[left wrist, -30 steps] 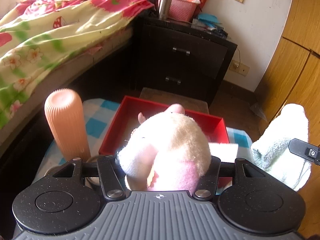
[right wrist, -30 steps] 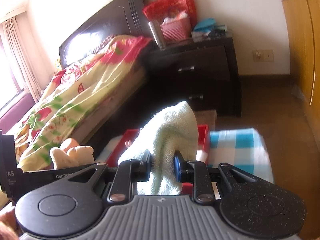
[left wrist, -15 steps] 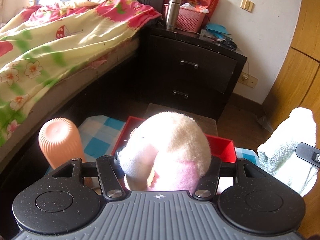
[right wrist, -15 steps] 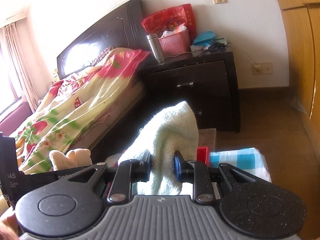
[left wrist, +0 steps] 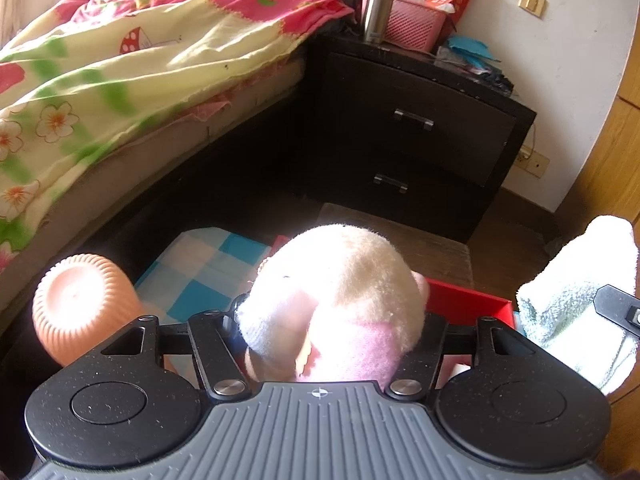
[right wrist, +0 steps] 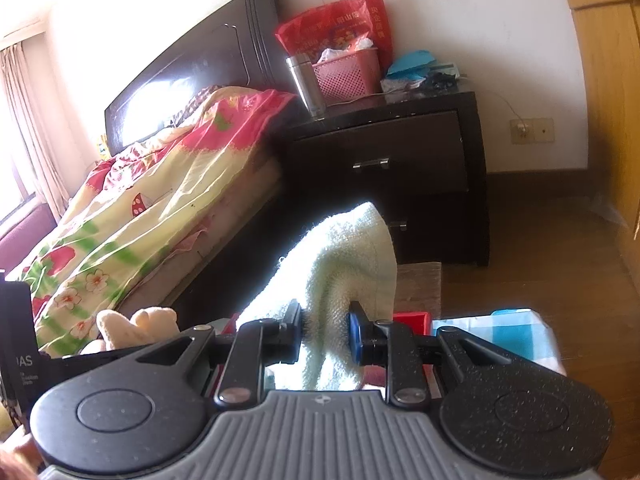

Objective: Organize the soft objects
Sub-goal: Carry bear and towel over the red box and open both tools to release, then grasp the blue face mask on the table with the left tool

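My left gripper (left wrist: 332, 332) is shut on a cream and pink plush toy (left wrist: 344, 280) and holds it above the near edge of a red box (left wrist: 468, 302). The toy hides most of the box. My right gripper (right wrist: 326, 330) is shut on a pale green towel (right wrist: 344, 256), which drapes over its fingers. The towel also shows at the right of the left wrist view (left wrist: 576, 304). The plush toy shows at the lower left of the right wrist view (right wrist: 136, 326), and the red box (right wrist: 412, 317) shows as a small strip behind the towel.
A ribbed peach cup (left wrist: 80, 308) stands upside down on a blue checked cloth (left wrist: 200, 268). A bed with a floral quilt (left wrist: 120, 64) lies to the left. A dark nightstand (left wrist: 412, 128) stands behind, with a steel flask (left wrist: 378, 8) and pink basket (left wrist: 408, 28). A wooden wardrobe (right wrist: 612, 100) is right.
Both grippers have risen and tilted up with their loads. The red box and checked cloth have dropped low in both views, and the cup now shows from above.
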The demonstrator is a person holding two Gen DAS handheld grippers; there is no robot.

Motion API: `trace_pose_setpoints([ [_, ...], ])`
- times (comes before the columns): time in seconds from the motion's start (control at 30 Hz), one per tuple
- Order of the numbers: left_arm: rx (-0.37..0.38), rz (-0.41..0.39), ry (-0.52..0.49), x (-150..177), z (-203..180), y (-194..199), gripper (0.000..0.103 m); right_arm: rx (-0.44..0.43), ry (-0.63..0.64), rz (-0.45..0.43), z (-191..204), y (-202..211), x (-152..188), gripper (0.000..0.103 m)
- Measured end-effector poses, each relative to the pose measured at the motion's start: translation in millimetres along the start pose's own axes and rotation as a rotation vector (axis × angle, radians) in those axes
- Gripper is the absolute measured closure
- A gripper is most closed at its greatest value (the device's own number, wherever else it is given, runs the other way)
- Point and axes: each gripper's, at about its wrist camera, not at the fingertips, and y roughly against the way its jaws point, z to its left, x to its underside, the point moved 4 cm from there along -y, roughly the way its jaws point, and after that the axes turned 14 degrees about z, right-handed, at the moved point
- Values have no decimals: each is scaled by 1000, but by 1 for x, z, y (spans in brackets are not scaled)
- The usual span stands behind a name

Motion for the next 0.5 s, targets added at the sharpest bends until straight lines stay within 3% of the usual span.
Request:
trace_pose_setpoints([
  [0.13, -17, 5, 8, -5, 3, -11, 40, 15, -9, 8, -4, -26, -2, 100],
  [0.23, -23, 4, -4, -7, 1, -15, 32, 31, 12, 38, -5, -47, 1, 98],
  [0.33, -27, 11, -7, -7, -1, -17, 30, 45, 36, 57, -6, -62, 6, 87],
  [0.4, -19, 12, -4, -7, -1, -15, 30, 53, 38, 73, -7, -66, 8, 69],
  [0.5, -14, 15, -18, -4, -2, -10, 29, 62, 40, 65, -10, -63, 8, 63],
])
